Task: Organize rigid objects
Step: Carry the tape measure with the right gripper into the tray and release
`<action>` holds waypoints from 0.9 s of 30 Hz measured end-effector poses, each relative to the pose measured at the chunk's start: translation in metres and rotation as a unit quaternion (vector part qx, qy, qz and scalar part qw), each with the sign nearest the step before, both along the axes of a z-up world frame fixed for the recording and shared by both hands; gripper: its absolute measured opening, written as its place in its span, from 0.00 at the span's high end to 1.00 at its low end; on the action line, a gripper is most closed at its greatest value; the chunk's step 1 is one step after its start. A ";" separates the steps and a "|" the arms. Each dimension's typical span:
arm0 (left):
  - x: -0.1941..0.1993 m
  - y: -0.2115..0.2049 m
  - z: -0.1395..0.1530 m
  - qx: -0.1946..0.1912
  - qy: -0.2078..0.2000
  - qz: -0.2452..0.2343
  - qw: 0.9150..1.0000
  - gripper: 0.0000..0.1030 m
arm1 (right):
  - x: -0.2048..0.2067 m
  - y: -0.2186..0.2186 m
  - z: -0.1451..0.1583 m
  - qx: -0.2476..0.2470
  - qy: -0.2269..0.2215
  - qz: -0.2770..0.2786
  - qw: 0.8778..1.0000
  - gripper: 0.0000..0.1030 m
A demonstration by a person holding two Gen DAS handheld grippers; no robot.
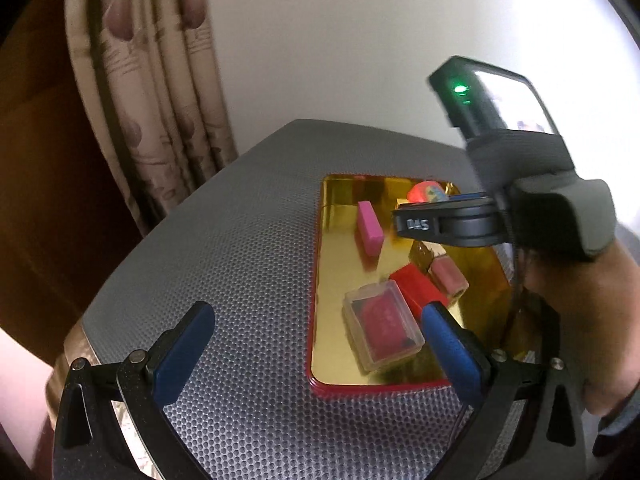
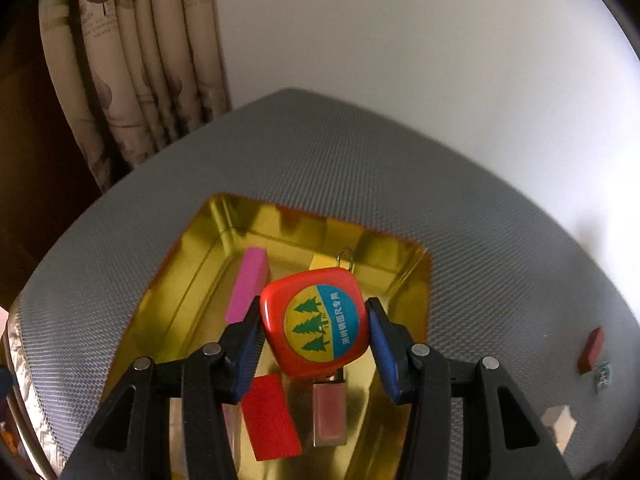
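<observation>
My right gripper (image 2: pixel 314 334) is shut on a red tape measure (image 2: pixel 316 322) with a tree label, held above a gold tin tray (image 2: pixel 180 280). The tray holds a pink block (image 2: pixel 248 288), a red block (image 2: pixel 270 416) and a clear pink lip-gloss tube (image 2: pixel 329 412). In the left wrist view my left gripper (image 1: pixel 316 344) is open and empty at the near left corner of the tray (image 1: pixel 332 364). A clear case with a red item (image 1: pixel 382 326) lies beside its right finger. The right gripper and tape measure (image 1: pixel 426 192) hang over the tray's far end.
The tray sits on a grey dotted table mat (image 2: pixel 500 240). A brown-red block (image 2: pixel 592 350), a small blue item (image 2: pixel 602 374) and a cream block (image 2: pixel 558 420) lie on the mat at the right. A curtain (image 2: pixel 132 60) hangs behind the table's far left.
</observation>
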State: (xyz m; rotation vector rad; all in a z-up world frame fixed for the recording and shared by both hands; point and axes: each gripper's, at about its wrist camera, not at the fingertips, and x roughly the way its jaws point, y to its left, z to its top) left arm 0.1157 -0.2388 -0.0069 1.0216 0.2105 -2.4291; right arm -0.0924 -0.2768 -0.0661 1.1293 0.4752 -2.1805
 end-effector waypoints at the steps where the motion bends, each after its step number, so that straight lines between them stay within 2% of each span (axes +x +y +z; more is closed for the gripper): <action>1: -0.002 0.003 -0.002 -0.007 -0.006 -0.004 1.000 0.01 | -0.001 0.003 -0.002 -0.001 -0.005 0.000 1.000 0.52; 9: -0.015 0.017 -0.013 -0.016 -0.032 -0.039 0.999 0.01 | -0.011 0.008 -0.017 -0.011 -0.031 0.005 0.999 0.52; 27: -0.018 0.021 -0.018 -0.004 -0.040 -0.045 0.998 0.01 | -0.022 0.026 -0.017 -0.024 -0.054 -0.016 0.998 0.50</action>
